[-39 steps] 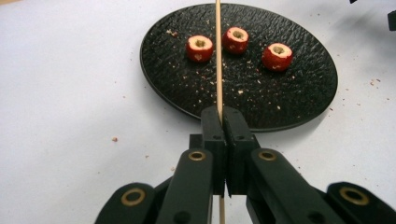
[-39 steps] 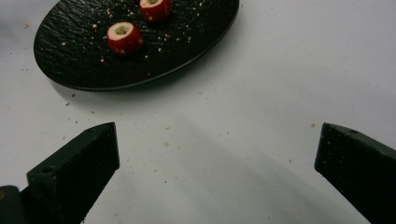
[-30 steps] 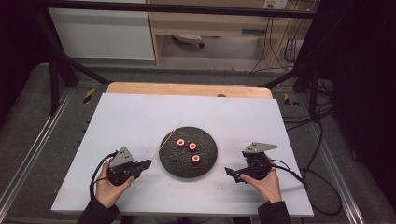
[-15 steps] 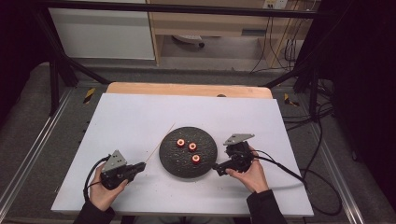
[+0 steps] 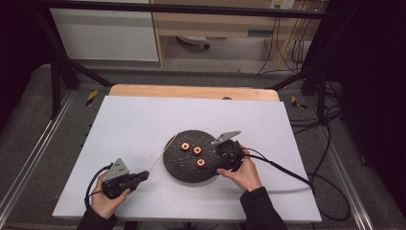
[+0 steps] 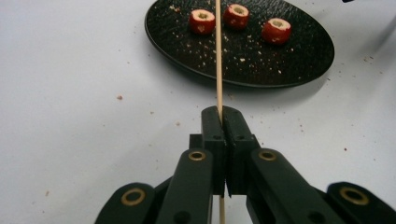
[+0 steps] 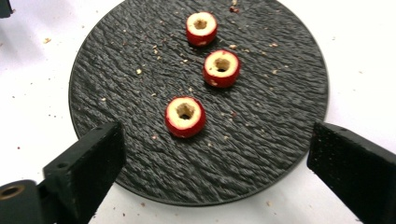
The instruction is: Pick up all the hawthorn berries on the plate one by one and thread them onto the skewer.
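My right gripper [image 7: 212,172], jaws wide apart, has moved over the plate [image 7: 280,140] toward the nearest fruit ring [image 7: 185,116] at 12 o'clock; my left gripper [image 6: 223,123] clamps the skewer [image 6: 218,56], ready for threading.

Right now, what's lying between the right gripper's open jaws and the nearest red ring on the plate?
Nothing but bare black plate with scattered crumbs lies between the right gripper and the nearest red ring, seen in the right gripper view.
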Demonstrator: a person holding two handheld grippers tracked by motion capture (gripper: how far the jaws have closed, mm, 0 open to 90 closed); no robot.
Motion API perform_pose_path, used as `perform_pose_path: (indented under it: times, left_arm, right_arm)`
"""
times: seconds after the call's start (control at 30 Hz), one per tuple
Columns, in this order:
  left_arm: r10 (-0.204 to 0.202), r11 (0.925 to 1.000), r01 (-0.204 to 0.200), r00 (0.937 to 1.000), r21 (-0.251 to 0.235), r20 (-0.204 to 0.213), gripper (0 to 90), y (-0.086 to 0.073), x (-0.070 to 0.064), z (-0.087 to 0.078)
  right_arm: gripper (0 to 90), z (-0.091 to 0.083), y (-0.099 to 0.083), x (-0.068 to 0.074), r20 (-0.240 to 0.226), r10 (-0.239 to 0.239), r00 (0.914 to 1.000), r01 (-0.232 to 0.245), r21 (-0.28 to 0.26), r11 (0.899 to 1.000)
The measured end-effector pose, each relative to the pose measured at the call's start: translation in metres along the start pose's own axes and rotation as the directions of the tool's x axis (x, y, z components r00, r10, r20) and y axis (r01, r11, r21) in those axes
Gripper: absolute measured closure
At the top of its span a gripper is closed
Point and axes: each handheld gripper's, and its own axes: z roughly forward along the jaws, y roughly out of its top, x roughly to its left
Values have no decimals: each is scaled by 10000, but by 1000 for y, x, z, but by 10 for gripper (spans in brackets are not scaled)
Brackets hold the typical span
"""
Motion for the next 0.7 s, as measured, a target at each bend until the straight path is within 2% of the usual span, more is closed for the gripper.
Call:
perform_pose_path:
  times: [0.3, 0.63, 0.7]
  left_arm:
    - [54, 9999, -54, 10000, 147, 2, 885, -2, -1, 3]
    - [68, 9999, -68, 10000, 148, 1, 885, -3, -1, 2]
    - [35, 9999, -35, 10000, 144, -4, 885, -3, -1, 2]
  right_arm:
    - [137, 14, 15, 4, -242, -171, 9996, 189, 769, 9969]
    - [274, 31, 26, 5, -643, -255, 9976, 349, 1486, 9883]
    - [336, 36, 30, 5, -780, -149, 9968, 276, 1637, 9861]
